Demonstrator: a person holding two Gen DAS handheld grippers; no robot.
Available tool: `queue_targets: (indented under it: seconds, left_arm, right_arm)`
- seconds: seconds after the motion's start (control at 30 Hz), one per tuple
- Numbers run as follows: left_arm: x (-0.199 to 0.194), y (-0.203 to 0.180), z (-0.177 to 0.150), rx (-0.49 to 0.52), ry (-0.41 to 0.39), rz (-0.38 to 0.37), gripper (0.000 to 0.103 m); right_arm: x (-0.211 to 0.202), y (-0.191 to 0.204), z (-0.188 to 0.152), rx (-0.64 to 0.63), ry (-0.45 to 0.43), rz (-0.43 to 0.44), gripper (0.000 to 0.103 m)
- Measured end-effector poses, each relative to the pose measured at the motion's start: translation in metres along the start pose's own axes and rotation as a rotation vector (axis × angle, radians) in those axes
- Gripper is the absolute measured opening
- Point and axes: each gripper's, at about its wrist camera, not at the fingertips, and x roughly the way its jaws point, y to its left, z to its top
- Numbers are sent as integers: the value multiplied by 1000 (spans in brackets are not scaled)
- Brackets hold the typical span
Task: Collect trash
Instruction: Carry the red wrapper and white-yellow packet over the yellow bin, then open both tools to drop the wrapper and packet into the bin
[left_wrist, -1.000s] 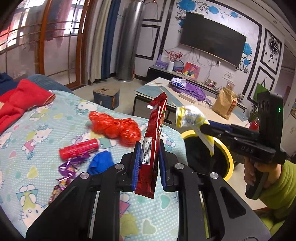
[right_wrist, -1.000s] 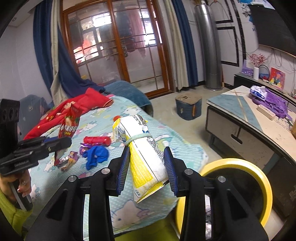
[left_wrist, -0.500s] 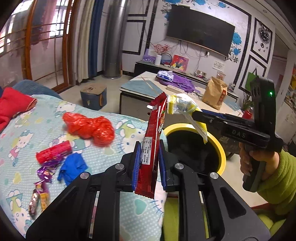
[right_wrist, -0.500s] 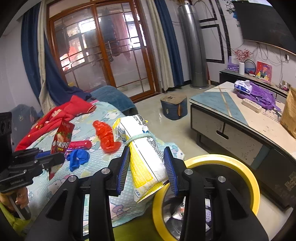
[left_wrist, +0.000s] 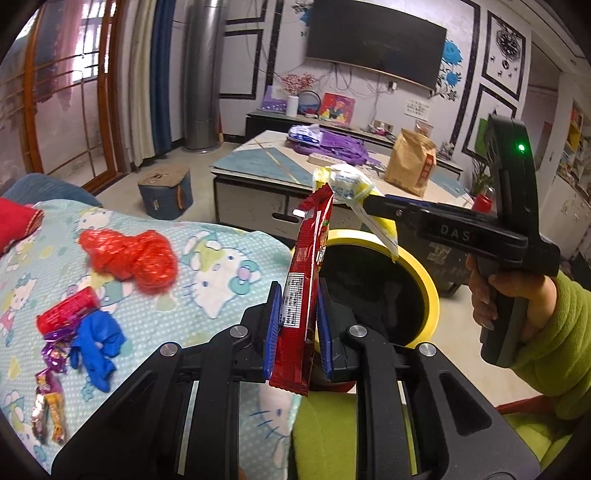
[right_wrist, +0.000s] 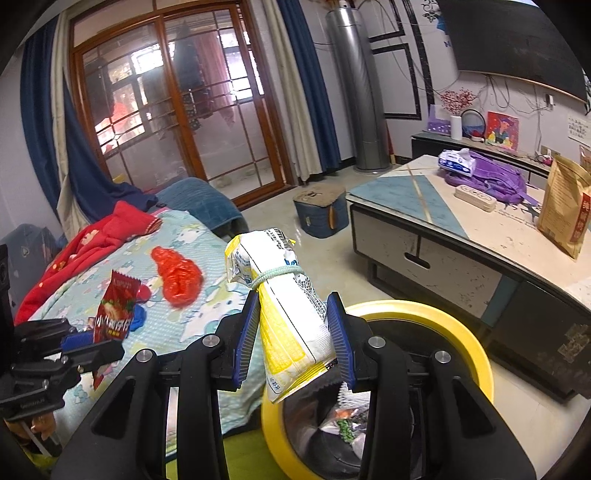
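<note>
Bedside floor held a yellow-rimmed bin (right_wrist: 476, 354); right gripper (right_wrist: 293, 332), nearer, jaws clamped on upright yellow-white packet (right_wrist: 288, 314); left gripper (left_wrist: 295, 325) clamped on upright red wrapper (left_wrist: 306, 280).

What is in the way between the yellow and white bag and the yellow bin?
Nothing visible. The right gripper holds the yellow and white bag right above the open yellow bin, with no lid.

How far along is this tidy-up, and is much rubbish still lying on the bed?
Done: some rubbish already lies inside the yellow-rimmed bin. In hand: the left gripper clamps a red snack wrapper and the right gripper a tied yellow-and-white bag, both near the bin. Left on the bedsheet: a red plastic bag, a blue glove, a red tube and small candy wrappers.
</note>
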Motion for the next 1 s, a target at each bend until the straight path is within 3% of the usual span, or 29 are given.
queue_targets:
  seconds: [0.5, 1.0]
  left_arm:
    - [48, -45, -5, 76, 75, -75, 13]
    - [101, -68, -16, 89, 174, -128, 13]
  right_arm:
    - [0, -44, -9, 103, 1, -64, 36]
    - [7, -79, -17, 170, 37, -118, 36]
